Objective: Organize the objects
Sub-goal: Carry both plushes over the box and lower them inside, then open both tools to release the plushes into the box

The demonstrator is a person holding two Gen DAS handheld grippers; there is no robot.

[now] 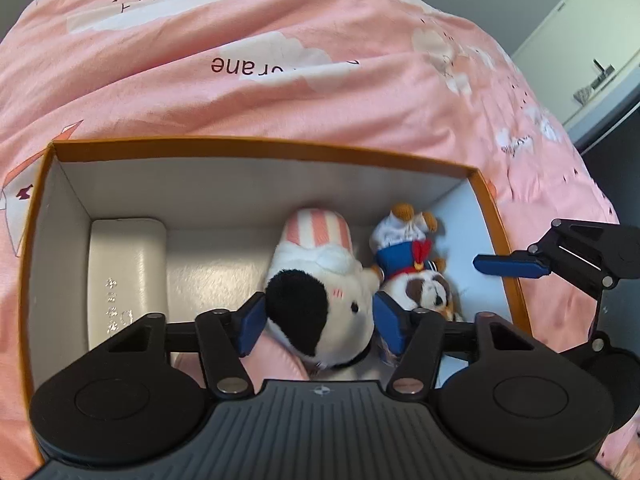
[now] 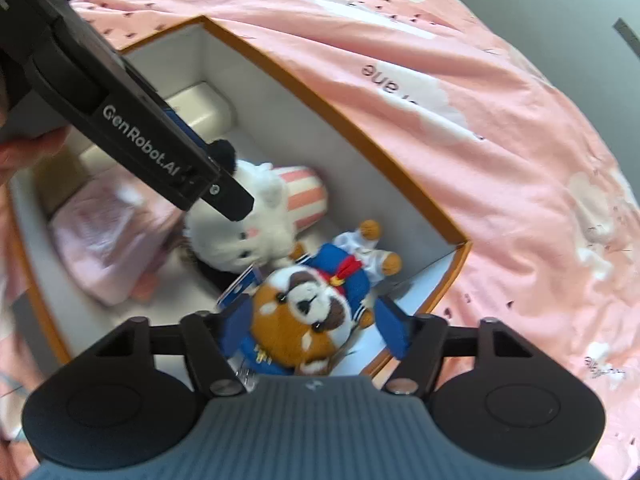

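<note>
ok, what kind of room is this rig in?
Most likely a bedroom: the orange-rimmed box sits on a bed under a pink printed duvet, with plush toys inside, a white-and-black one and a sailor-suited one. A pale cabinet stands behind.

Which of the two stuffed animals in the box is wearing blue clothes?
The brown-and-white plush, in a blue sailor outfit with a red bow. The white plush beside it has a black ear and pink-striped body.

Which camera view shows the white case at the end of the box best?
The left wrist view: the white case lies unblocked against the box's left wall, with printed marks visible. In the right wrist view only a part of the case shows, behind the left claw.
</note>
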